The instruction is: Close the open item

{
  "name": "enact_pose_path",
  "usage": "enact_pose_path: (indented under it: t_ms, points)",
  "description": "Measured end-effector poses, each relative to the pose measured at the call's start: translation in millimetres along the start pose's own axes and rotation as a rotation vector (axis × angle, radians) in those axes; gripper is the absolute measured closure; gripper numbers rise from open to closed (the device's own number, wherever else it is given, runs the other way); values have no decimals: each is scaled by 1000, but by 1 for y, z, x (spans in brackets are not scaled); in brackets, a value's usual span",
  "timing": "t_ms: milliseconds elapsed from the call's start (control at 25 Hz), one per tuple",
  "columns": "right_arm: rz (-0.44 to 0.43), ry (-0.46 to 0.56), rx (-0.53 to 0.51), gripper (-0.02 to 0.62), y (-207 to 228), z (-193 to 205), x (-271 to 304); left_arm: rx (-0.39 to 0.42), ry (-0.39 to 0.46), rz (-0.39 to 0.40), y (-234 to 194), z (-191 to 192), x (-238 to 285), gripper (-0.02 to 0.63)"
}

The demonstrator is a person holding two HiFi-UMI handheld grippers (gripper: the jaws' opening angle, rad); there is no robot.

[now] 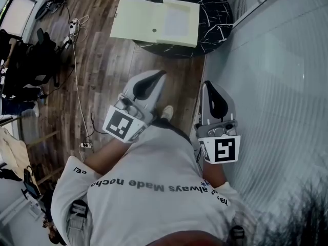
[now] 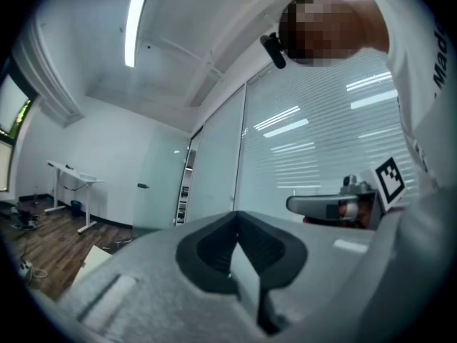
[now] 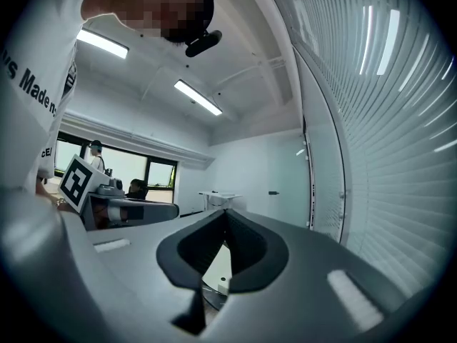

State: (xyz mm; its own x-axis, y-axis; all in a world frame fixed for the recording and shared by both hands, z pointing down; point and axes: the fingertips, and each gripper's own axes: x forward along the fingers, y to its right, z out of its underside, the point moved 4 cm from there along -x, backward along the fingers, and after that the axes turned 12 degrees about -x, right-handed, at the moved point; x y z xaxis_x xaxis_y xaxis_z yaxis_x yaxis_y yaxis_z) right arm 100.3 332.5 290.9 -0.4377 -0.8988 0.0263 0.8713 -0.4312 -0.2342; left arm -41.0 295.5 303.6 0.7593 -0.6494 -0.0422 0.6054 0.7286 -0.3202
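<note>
Fingers: pressed together, empty, on left gripper and right gripper.
Folder: open, far tabletop.
Risk: a push may slide it off.

Table top looks like black marble with white veins, a bit glossy. The folder is pale and matt, card or plastic, can't tell. Floor is dark wood planks. Left gripper and right gripper: matt grey plastic.

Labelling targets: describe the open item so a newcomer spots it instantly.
Look to the round black marble table at the top of the head view. On it lies a pale yellow folder, opened flat, one side overhanging the edge; it is the only thing visible there.
</note>
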Motion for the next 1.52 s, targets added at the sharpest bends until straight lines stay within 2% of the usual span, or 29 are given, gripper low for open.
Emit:
enact_pose_path:
  t_ms: [360, 720, 1080, 1320, 1520]
  points:
    - [13, 0, -6, 594, 31, 12, 60, -13, 6, -16, -54, -4, 42, 603]
    - [-6, -25, -78, 594, 62, 20, 200, -20, 15, -30, -168, -33, 107, 603]
    - [-23, -43, -97, 594, 94, 22, 319, -15, 4, -53, -270, -61, 163, 603]
    - [-13, -31, -93, 594, 109, 25, 356, -23, 6, -50, -301, -69, 190, 603]
    - [-7, -35, -100, 594, 124, 17, 356, -22, -13, -31, -296, -76, 209, 603]
